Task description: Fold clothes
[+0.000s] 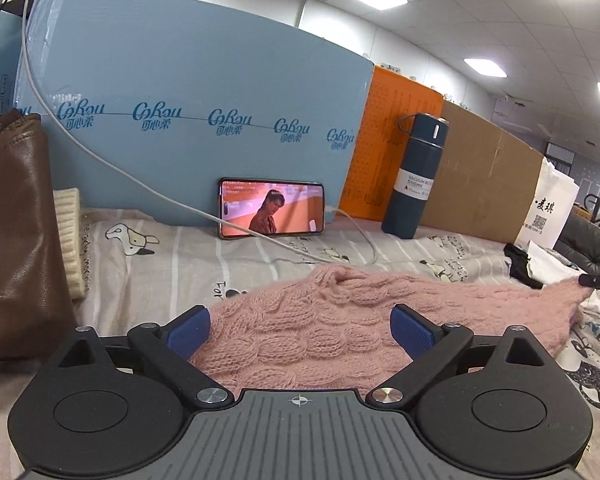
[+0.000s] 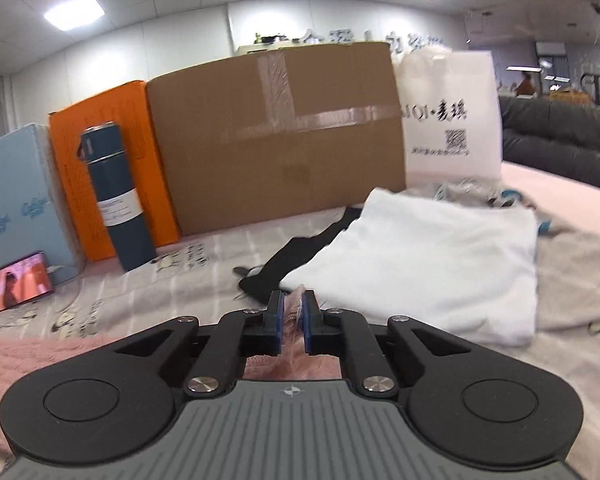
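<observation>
A pink knitted sweater (image 1: 300, 332) lies on the patterned bed sheet (image 1: 148, 268). My left gripper (image 1: 300, 326) is open, its blue pads (image 1: 190, 330) on either side of the sweater's near part. The sweater stretches right to a point where my right gripper (image 1: 598, 280) shows at the frame edge. In the right wrist view my right gripper (image 2: 293, 312) is shut on a pink edge of the sweater (image 2: 292, 308); more of the sweater (image 2: 28, 360) lies at lower left.
A brown leather garment (image 1: 12, 240) and a cream knit (image 1: 70, 240) lie at left. A phone (image 1: 271, 208), cable, blue bottle (image 1: 414, 176) and boxes (image 1: 204, 120) stand at the back. A folded white cloth (image 2: 432, 256), black garment (image 2: 296, 252) and white bag (image 2: 452, 120) lie at right.
</observation>
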{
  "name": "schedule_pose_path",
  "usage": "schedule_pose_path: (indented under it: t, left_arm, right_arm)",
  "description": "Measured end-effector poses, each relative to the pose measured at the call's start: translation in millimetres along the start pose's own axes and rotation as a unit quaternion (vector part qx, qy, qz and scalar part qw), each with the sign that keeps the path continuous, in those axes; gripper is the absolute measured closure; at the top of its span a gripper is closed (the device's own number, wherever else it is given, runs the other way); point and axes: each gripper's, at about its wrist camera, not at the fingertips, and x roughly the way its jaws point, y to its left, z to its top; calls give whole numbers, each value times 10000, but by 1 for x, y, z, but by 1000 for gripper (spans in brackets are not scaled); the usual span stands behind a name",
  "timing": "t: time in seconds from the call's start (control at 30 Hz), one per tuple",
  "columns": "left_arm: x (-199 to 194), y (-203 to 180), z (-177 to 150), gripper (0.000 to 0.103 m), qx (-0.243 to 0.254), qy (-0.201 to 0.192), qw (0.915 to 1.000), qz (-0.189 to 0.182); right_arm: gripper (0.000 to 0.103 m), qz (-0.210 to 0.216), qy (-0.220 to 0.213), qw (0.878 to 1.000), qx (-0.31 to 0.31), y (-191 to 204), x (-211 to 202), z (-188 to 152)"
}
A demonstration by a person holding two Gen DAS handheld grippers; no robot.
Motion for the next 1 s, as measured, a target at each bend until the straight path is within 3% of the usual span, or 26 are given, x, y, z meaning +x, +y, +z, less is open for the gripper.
schedule_pose_path:
  t: [0.13,0.23,0.33,0.4,0.43,0.47,0.57,0.6,0.67,0.8,0.83,0.87,0.93,1.0]
  left_arm:
    - [0,-1,-2,4,22,35,10000,7]
    - [0,-1,-3,4,39,62,10000,12]
    - [-1,1,-3,4,-5,19,10000,-4]
    - [-1,1,-2,4,-33,15,10000,-9]
    - [-1,2,-2,4,-44,23,10000,-12]
    - [-1,2,-2,4,-51,30,10000,-19]
    - [0,3,-2,4,-67,47,10000,-35]
    - [0,3,-3,4,-70,54,10000,-33]
    - [1,3,-3,4,-66,73,9999,-25]
    - [2,4,-4,4,-58,73,10000,-20]
    - [2,5,-4,4,-62,79,9999,-21]
    - [3,5,-4,4,-70,88,9999,-16]
    - [4,6,-4,4,-83,104,9999,-8]
    - [4,7,-5,4,-84,118,9999,-9]
  right_arm:
    - [94,-345,733,9967,-104,-7,22,-16]
    - [87,-348,726,9966,146,-14,17,-21]
    - [47,-498,511,9946,753,-20,-4,-10]
    - [35,-384,471,9868,1499,-28,-18,-6]
    - [26,-249,536,9786,1972,-32,-23,-6]
    - [24,-50,693,9680,2413,-37,-25,-8]
    - [24,518,1249,9339,3308,-42,-15,-23]
    - [24,592,1346,9275,3437,-40,-10,-27]
    - [25,579,1379,9255,3481,-35,1,-32]
    - [27,354,983,9365,3349,-26,17,-31]
    - [34,287,922,9389,3302,-23,20,-30]
    - [55,234,923,9415,3233,-19,21,-31]
    - [76,148,972,9466,3070,-11,25,-33]
    - [84,221,828,9513,2961,-7,20,-35]
